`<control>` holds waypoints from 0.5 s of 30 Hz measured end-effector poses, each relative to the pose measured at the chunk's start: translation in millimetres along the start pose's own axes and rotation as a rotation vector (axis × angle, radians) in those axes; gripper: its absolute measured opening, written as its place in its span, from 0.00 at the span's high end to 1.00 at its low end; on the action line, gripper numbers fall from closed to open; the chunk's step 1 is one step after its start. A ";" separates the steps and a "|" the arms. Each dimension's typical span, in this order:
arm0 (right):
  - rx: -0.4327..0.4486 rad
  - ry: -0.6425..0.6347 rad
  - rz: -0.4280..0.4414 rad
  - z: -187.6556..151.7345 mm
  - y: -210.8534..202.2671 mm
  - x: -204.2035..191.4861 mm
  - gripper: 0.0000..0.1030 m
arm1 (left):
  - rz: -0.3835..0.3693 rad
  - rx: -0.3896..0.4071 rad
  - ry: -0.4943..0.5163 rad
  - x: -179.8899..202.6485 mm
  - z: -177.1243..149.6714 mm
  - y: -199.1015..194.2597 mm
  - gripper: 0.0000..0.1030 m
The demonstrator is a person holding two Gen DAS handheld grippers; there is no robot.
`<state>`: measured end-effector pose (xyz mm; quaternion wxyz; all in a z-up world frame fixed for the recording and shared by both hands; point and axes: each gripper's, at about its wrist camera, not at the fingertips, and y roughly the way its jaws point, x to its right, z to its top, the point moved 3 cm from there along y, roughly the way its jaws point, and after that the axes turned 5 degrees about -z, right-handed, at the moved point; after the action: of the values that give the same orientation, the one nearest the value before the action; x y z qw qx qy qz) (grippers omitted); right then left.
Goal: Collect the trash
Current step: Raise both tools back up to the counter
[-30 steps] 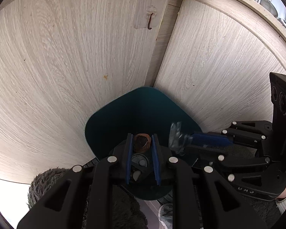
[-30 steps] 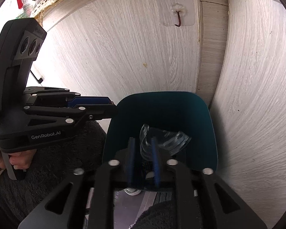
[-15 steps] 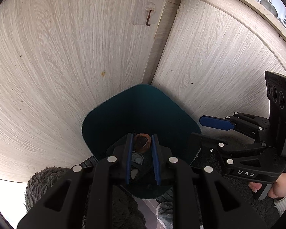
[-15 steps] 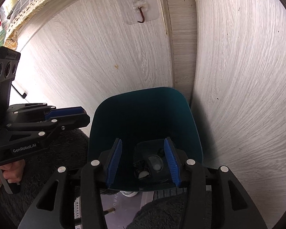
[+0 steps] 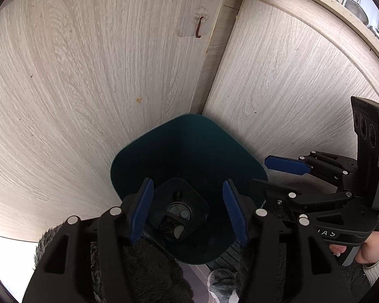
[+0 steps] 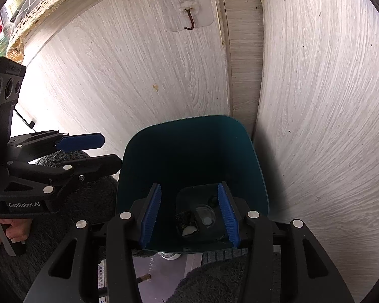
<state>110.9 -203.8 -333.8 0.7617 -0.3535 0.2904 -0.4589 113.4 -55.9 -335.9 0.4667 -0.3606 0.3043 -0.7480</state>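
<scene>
**Both grippers empty over the bin: the risks lie in the pull-out**

The teal bin [image 5: 189, 151] stands in the corner where two pale wood-grain cabinet panels [image 5: 75, 88] meet, on or beside a dark shaggy rug [image 6: 83, 202]. It is tall, narrow and looks light, so the largest risk, as I judge it, is tipping it. The left gripper [image 5: 188, 212] hangs right over the mouth with its blue pads spread wide and nothing between them; the right gripper [image 6: 189, 214] does likewise in its own view, jaws apart and empty. If either is drawn back low, a finger could catch the near rim and pull the bin over, spilling what is inside.

Next, the two grippers are close together. In the left view the right one sits just beside the bin's right edge; a careless lift could knock them against each other or against the panels.

Smaller: the trash [image 6: 189, 223] lies at the bottom of the bin, a clear round plastic piece, something white and some dark bits. It is too dim to name more. Light plastic could spring or bounce out if the bin is jolted.

Least: an adhesive hook [image 6: 189, 22] on the panel above sits well clear and threatens only a high, sweeping lift.
</scene>
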 end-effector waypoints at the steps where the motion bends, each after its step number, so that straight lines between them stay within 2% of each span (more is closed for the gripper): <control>1: 0.000 0.000 0.000 0.0 0.0 0.1 0.54 | -0.001 0.001 0.000 0.1 -0.1 -0.2 0.43; 9: 0.000 -0.001 0.001 0.2 -0.5 0.0 0.54 | 0.000 0.007 -0.001 1.5 -1.0 -2.9 0.43; 15: 0.043 -0.036 -0.009 8.0 -16.5 -6.2 0.54 | -0.007 0.066 -0.010 4.5 0.2 -24.2 0.44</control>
<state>106.4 -201.4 -315.1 0.7720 -0.3465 0.2652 -0.4623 100.6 -50.9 -315.4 0.4773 -0.3498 0.2761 -0.7574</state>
